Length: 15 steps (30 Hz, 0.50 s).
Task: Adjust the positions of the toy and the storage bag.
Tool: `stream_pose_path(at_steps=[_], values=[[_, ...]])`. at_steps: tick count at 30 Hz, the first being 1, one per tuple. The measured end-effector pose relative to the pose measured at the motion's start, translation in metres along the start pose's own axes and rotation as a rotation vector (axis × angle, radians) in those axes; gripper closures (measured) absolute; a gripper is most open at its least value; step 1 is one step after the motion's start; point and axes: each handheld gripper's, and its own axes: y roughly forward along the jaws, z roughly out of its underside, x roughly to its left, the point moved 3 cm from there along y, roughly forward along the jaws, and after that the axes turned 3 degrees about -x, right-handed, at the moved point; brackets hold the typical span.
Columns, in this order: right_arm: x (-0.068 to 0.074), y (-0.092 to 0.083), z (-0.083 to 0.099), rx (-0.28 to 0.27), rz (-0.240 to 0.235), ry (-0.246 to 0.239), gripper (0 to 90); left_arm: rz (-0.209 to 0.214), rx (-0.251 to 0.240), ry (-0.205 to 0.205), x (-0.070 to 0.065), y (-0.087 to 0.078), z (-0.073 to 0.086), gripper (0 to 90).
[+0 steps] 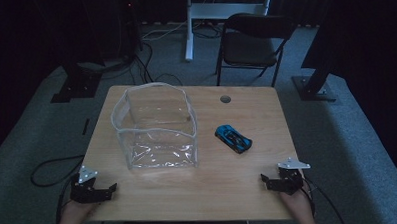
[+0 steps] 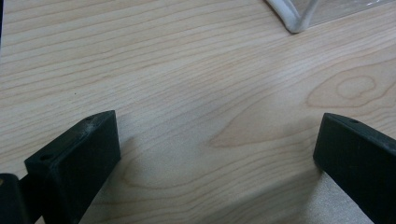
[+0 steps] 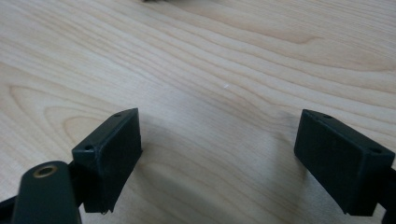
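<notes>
Clear soft-plastic pouch with white piping along its edges [image 1: 157, 128] stands open-topped on the left half of the light wooden table [image 1: 249, 190]; one white-edged corner of it [image 2: 295, 18] shows at the top of the left gripper view. Small blue toy car with black details [image 1: 233, 138] lies on the table just right of the pouch, apart from it, set at a slant to the table edges. Left tongs [image 1: 110, 189] sit at the near left corner of the table, held in the person's left hand [image 1: 77, 214], well apart from the pouch; jaws stand wide, bare wood between them. Right tongs [image 1: 265, 181] sit at the near right edge, held in the person's right hand [image 1: 295, 201], well apart from the car; jaws likewise wide, with only wood grain between them. Both tongs point inward across the near edge. A round grommet hole [image 1: 225, 98] marks the far side of the table. A dark folding chair [image 1: 251, 42] stands on the carpet beyond the table.
</notes>
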Motion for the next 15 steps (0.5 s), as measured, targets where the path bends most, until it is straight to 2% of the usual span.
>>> stream_pose_path(at_steps=[5,15], values=[[0.0006,0.0,0.0002,0.005,-0.013,-0.011,11.9,-0.02,0.003,-0.019,0.0006,0.0016,-0.0018,1.0],[0.0017,-0.0021,0.0011,0.011,-0.019,-0.013,12.2,-0.016,0.002,-0.017,0.0011,0.0019,-0.002,1.2]])
